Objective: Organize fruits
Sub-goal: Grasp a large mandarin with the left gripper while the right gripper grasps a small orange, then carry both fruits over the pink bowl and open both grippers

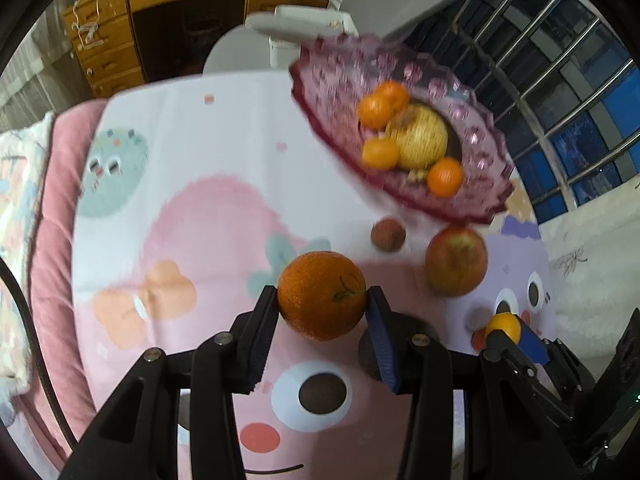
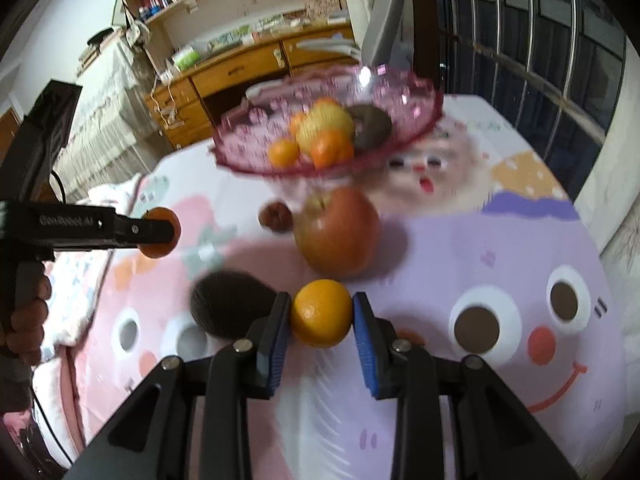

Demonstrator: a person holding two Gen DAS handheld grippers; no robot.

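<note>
My left gripper (image 1: 322, 300) is shut on a large orange (image 1: 322, 294) and holds it above the cartoon cloth. It also shows at the left of the right wrist view (image 2: 160, 232). My right gripper (image 2: 321, 314) is shut on a small yellow-orange tangerine (image 2: 321, 313); it shows at the lower right of the left wrist view (image 1: 504, 326). A pink glass fruit bowl (image 1: 472, 192) (image 2: 416, 116) holds several tangerines and a yellow apple (image 1: 420, 138). A red apple (image 1: 456, 260) (image 2: 338, 232) and a small dark red fruit (image 1: 388, 235) (image 2: 276, 216) lie in front of the bowl.
A dark round fruit (image 2: 230, 308) lies on the cloth just left of my right gripper. A wooden desk (image 1: 120, 32) and a white chair (image 1: 320, 20) stand beyond the table. A barred window (image 1: 560, 80) is at the right. A pink quilt (image 1: 52, 240) borders the left.
</note>
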